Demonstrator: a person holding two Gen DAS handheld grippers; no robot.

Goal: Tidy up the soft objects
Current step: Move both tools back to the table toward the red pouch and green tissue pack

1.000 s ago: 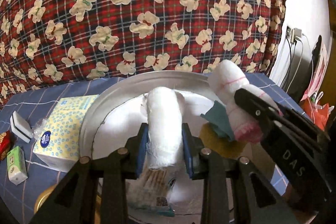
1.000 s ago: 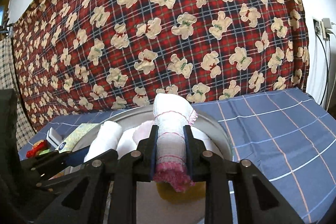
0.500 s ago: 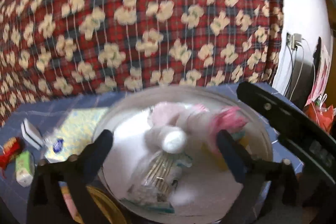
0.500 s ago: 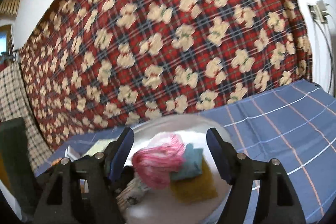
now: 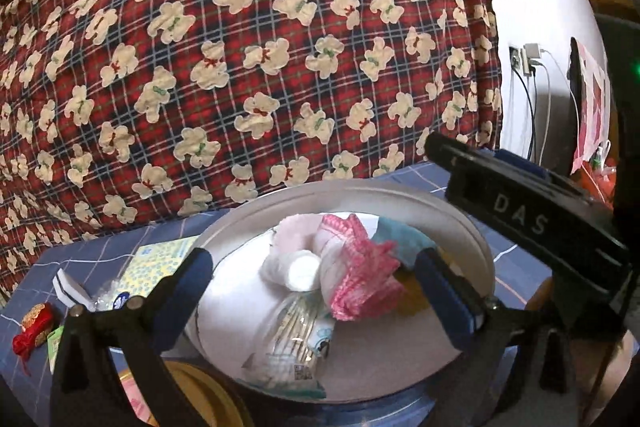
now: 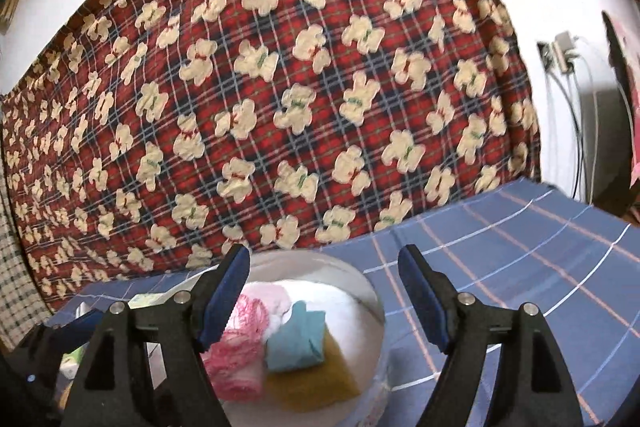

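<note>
A wide metal basin (image 5: pixel 360 187) holds a white rolled towel (image 5: pixel 296 269), a pink-edged rolled cloth (image 5: pixel 360 287), a teal cloth (image 5: pixel 404 239) and a pale pink fluffy cloth (image 5: pixel 294 231). My left gripper (image 5: pixel 313 259) stands wide open above the basin's near side, with nothing between its pads. In the right wrist view, my right gripper (image 6: pixel 324 259) is open and empty just short of the basin (image 6: pixel 372 299). Below it lie the pink-edged cloth (image 6: pixel 240 359), the teal cloth (image 6: pixel 296 343) and a yellow sponge (image 6: pixel 316 387). The right gripper's black body (image 5: pixel 520 215) crosses the left view.
A bagged pack of cotton swabs (image 5: pixel 296 343) lies in the basin. A dotted tissue pack (image 5: pixel 160 263), a red pouch (image 5: pixel 34 327) and a small white box (image 5: pixel 68 287) lie left of it. A red bear-print blanket (image 5: pixel 280 67) hangs behind. Blue checked cloth (image 6: pixel 520 247) stretches right.
Both grippers opened and let go of their rolls, the white towel from the left and the pink-edged cloth from the right. Both rolls now lie in the basin, and the grippers have drawn back.
</note>
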